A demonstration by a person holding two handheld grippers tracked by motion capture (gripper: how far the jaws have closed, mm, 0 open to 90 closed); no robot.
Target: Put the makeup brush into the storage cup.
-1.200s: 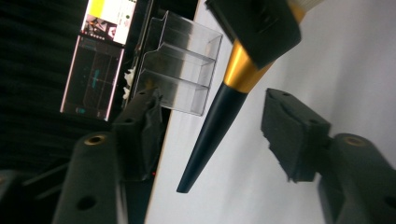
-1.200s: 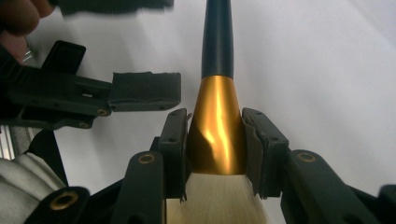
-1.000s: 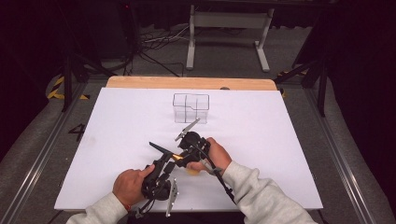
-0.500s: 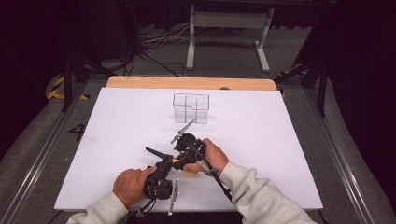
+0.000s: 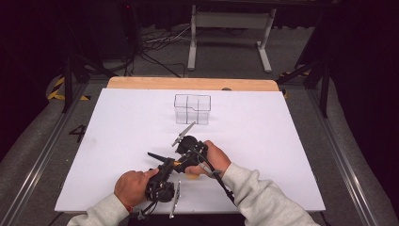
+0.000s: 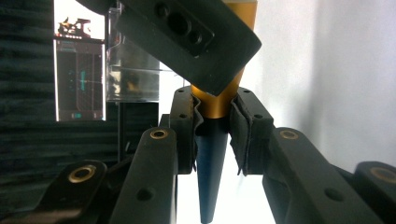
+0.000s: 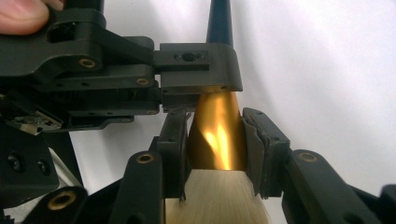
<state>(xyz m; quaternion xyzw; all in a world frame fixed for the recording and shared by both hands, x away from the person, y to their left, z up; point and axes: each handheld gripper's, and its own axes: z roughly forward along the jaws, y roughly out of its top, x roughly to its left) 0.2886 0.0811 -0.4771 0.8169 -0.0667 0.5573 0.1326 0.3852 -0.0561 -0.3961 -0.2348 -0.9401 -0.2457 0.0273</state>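
From the high view, the left tongs (image 5: 172, 164) and right tongs (image 5: 185, 161) meet nose to nose over the near part of the white table sheet (image 5: 282, 141). The makeup brush (image 5: 181, 164) spans between them. Its dark handle tip pokes out beyond the left tongs and its pale bristles lie under the right tongs. The clear divided box (image 5: 192, 109) stands well beyond both, farther up the sheet. In the left gripper view, the left tongs (image 6: 215, 135) have just been closing and are now squeezed narrow. Their pads press on the brush (image 6: 211, 163) right where the gold ferrule tapers into the handle, with a jaw of the right tongs (image 6: 187, 32) crossing just above them. The box (image 6: 130, 70) shows behind and to one side. In the right gripper view, the right tongs (image 7: 217, 140) are likewise clamped tight on the ferrule (image 7: 219, 121), just ahead of the bristles (image 7: 215, 200). The left tongs (image 7: 116, 79) sit directly beyond them on the same shaft. This looks like a hand-over, and both grips sit on a smooth cone. It would be wise to confirm that the left pads sit square and are not sliding down the taper before the right tongs ease off. The right tongs should then open fully and draw straight back so their pads clear the bristles, while the left hand stays put and the brush stays level.
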